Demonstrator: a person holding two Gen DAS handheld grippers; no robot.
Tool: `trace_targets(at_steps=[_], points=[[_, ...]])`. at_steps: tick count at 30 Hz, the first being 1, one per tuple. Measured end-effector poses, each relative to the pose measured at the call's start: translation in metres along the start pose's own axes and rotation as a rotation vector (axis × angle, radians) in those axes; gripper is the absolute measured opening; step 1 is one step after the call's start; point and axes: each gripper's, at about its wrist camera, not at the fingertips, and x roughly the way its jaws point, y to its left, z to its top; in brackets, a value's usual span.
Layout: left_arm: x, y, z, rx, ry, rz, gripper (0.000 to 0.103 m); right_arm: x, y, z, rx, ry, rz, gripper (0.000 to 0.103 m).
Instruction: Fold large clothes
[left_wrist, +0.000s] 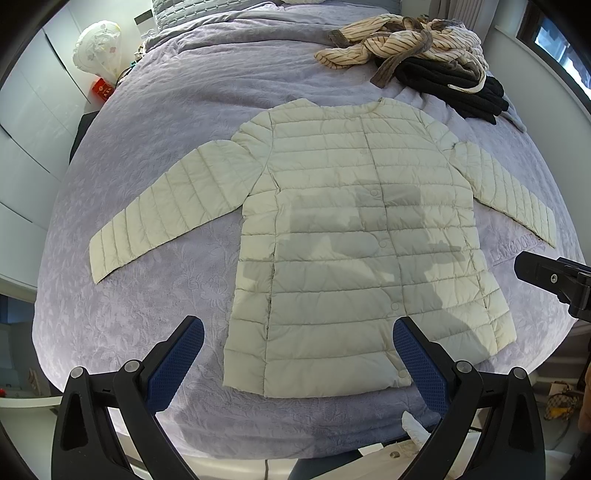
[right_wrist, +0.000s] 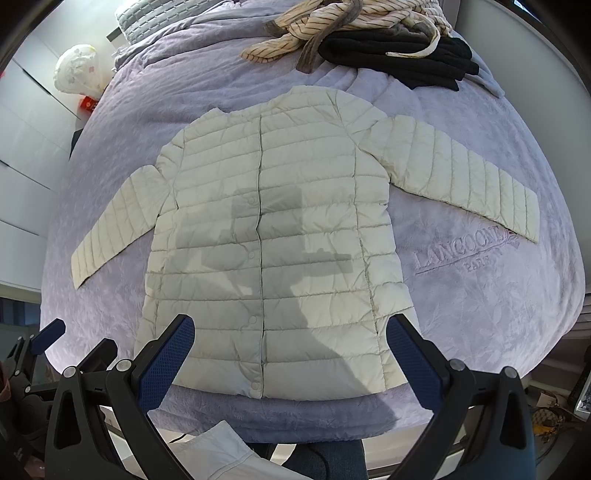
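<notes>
Left wrist view has the cream quilted puffer jacket (left_wrist: 347, 236) lying flat and buttoned in the middle of the frame on the lavender embossed bedspread (left_wrist: 155, 325), sleeves out to both sides. Left gripper (left_wrist: 299, 358) is spread wide at the bottom, touching nothing. Right gripper (right_wrist: 291, 354) is spread wide too, above the hem. A striped beige garment (left_wrist: 399, 40) and black knit (left_wrist: 450, 88) are heaped upper right.

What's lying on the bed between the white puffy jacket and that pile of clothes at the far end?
Nothing: only bare purple bedspread separates the jacket from the pile, clearest in the right wrist view.
</notes>
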Motion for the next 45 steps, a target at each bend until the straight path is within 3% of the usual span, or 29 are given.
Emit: trace_targets(at_steps=[45], points=[[0.0009,-0.0003,0.0005,0.000,0.002,-0.004,0.103,0.0044,0.0059,0.0002,-0.001,0.011,-0.003,0.103]])
